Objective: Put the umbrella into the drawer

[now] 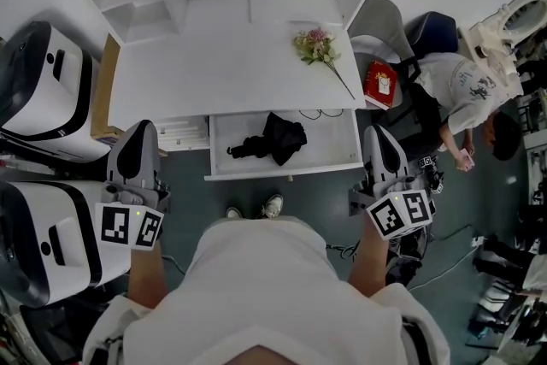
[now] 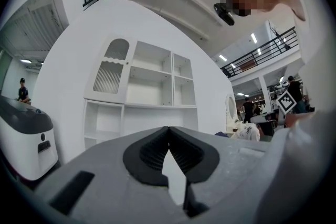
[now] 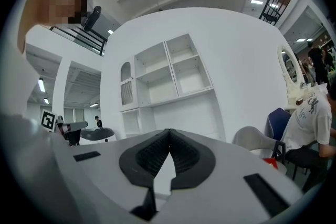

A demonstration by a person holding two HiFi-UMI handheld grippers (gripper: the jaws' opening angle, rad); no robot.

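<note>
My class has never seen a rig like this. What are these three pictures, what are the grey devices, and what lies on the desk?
A person holds a two-jaw gripper in each hand: the left gripper and the right gripper. The head view looks down from a camera on the person's head; the other two views look along each gripper's jaws. Both grippers are shut and empty. A black umbrella lies in the open drawer of the white desk; flowers lie on top.
</note>
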